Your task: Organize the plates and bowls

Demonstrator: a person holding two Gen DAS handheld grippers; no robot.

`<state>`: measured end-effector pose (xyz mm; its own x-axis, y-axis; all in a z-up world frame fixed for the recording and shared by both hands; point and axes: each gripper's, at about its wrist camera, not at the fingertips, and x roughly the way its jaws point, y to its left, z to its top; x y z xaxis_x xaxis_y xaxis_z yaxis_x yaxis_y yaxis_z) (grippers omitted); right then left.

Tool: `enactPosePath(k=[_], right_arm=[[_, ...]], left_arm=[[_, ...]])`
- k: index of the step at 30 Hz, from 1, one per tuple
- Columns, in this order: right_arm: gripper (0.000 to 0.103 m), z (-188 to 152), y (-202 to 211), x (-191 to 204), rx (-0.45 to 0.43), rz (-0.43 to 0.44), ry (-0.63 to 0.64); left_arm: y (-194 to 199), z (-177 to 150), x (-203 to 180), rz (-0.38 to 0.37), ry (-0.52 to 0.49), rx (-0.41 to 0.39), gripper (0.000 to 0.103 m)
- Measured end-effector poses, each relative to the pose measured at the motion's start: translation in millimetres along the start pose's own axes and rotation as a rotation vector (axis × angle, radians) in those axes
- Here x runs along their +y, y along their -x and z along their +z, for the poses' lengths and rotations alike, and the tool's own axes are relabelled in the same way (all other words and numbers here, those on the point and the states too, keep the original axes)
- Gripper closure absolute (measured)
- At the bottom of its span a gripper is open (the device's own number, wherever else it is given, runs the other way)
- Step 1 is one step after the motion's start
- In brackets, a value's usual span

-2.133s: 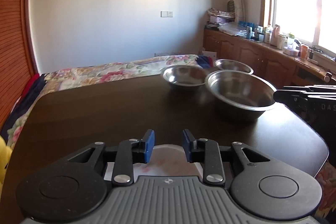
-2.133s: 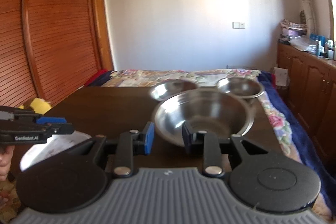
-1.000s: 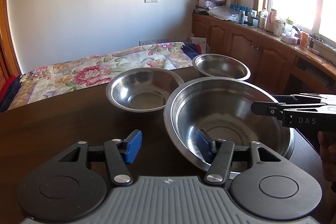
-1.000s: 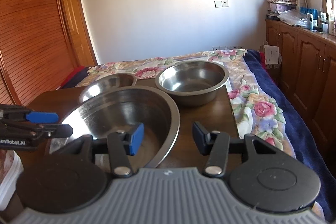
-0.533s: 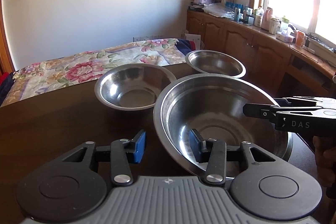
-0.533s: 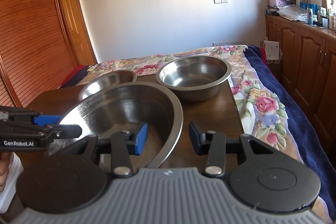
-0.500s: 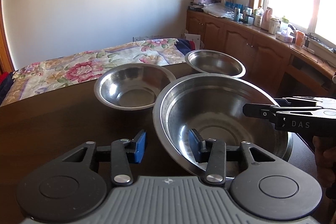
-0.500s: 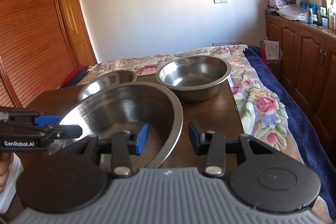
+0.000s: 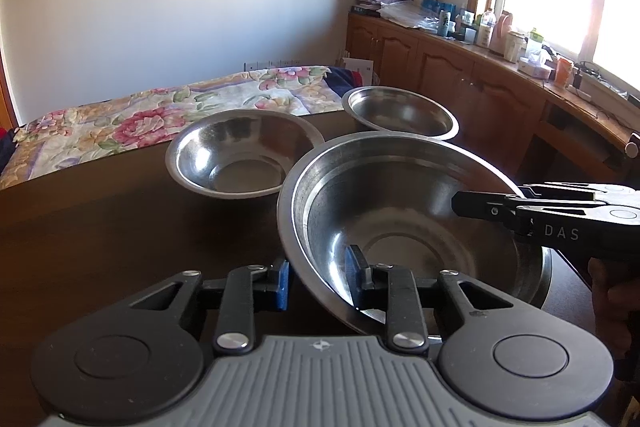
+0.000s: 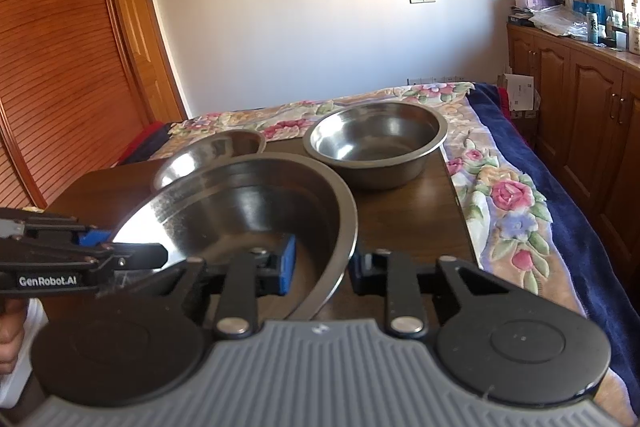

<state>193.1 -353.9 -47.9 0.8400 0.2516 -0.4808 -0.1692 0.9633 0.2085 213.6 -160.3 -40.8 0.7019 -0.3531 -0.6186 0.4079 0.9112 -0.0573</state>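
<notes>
A large steel bowl (image 9: 404, 211) stands on the dark wooden table (image 9: 100, 227). My left gripper (image 9: 316, 279) straddles its near-left rim, one blue pad inside and one outside, with a gap showing on each side. My right gripper (image 10: 320, 263) straddles the bowl's right rim (image 10: 344, 219) the same way. Each gripper shows in the other's view, the right one (image 9: 516, 209) and the left one (image 10: 116, 247). A medium steel bowl (image 9: 244, 157) and a smaller deep steel bowl (image 10: 376, 143) stand behind the large bowl.
The table's right edge (image 10: 460, 207) drops to a floral bedspread (image 10: 512, 195). Wooden cabinets (image 9: 460, 75) with bottles run under the window. A wooden sliding door (image 10: 60, 67) is on the left. A white plate edge (image 10: 16, 359) shows at the bottom left of the right wrist view.
Both grippers have moved forward from near the white plate to the large bowl, opened wider, set their fingers over opposite rims, and narrowed towards the rim.
</notes>
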Motion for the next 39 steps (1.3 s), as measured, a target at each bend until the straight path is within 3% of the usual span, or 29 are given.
enactPosePath(k=[14,26,39], right_arm=[[0.074,-3.6,27.1,22.0,-0.029,0.001,0.017],[0.074,-24.1,50.0,54.5,-0.027,0.028,0.026],[0.074,-46.9,65.6,57.8,0.002,0.031,0.006]], left_arm=[[45.4,-8.1,2.7,-0.017,0.001,-0.048,0.073],[83.4,-41.2,15.9,-0.021,0.011,-0.055,0.073],[100.7,-74.8,8.6,-0.064,0.01,-0.036,0.073]])
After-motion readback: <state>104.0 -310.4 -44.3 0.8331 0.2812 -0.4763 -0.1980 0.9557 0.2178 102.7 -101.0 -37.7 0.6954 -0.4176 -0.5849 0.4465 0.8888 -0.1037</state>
